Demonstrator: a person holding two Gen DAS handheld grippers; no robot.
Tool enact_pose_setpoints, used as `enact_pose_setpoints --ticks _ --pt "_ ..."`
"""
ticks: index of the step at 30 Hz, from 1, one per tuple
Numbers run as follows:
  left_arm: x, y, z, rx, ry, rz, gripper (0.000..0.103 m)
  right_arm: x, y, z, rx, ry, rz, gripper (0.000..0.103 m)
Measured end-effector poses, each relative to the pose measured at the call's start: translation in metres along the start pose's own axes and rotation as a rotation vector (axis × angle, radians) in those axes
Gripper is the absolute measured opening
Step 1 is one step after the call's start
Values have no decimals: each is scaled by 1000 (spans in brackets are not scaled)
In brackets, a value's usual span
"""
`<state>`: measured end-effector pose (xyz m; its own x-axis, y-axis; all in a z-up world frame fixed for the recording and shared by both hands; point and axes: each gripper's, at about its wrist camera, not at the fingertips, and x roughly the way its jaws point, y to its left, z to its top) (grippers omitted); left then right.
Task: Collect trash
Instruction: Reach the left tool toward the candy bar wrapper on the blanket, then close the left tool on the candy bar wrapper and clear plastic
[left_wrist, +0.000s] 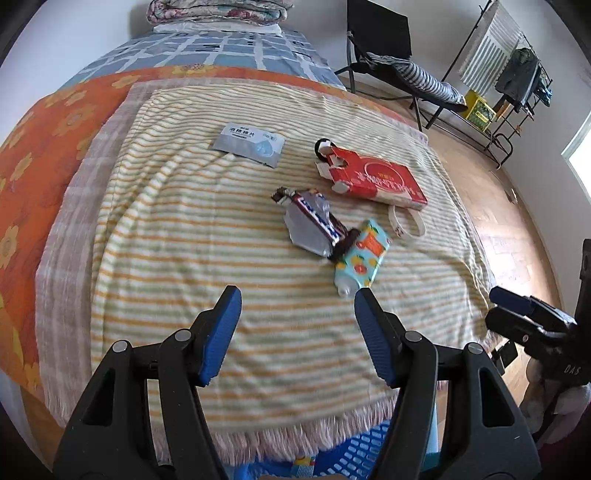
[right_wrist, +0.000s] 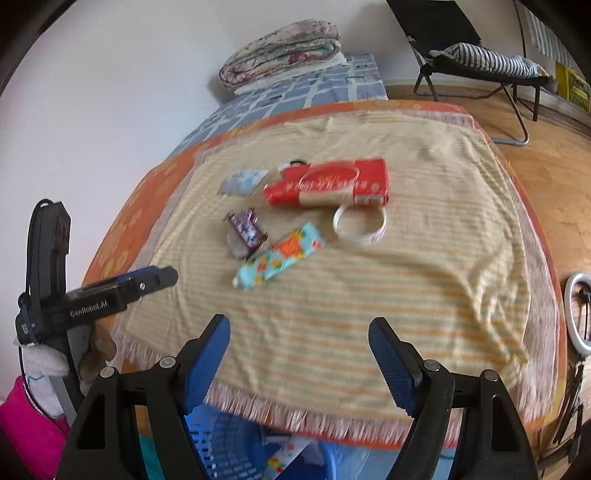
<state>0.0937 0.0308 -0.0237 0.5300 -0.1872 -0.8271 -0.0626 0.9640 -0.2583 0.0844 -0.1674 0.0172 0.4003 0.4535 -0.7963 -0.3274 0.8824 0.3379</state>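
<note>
trash on striped blanket: red carton, candy wrapper, teal tissue pack, wipe sachet, white wristband. left gripper and right gripper both spread, empty. risk: soft blanket bunching under a grab; wrapper slipping. blue basket below the bed edge; folding chair beyond, on wood floor.

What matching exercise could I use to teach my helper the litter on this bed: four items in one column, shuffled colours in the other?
Items:
1. flat sachet
2. carton
3. tube
4. wristband

Colours:
A. white
B. turquoise with orange fruit print
C. grey-blue
D. red

Pairs: 1-C, 2-D, 3-B, 4-A.

All four lie on the striped blanket, ahead of the open left tongs and the open right tongs.
</note>
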Motion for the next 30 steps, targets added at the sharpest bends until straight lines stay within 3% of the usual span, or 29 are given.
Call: enact_pose_setpoints --ticks 7,10,12,23,30 --pt "24 -1 21 -34 6 -2 66 25 -11 31 -27 18 18 77" --pt "34 2 29 -68 16 -8 66 41 -15 41 -33 38 14 63" --pt "40 4 35 -97 19 -16 66 49 -16 47 -41 51 20 60" --pt "79 11 64 -203 33 -23 66 82 -23 67 -79 78 -28 55" --pt "103 5 67 -190 74 -7 66 97 -21 72 -113 89 -45 52"
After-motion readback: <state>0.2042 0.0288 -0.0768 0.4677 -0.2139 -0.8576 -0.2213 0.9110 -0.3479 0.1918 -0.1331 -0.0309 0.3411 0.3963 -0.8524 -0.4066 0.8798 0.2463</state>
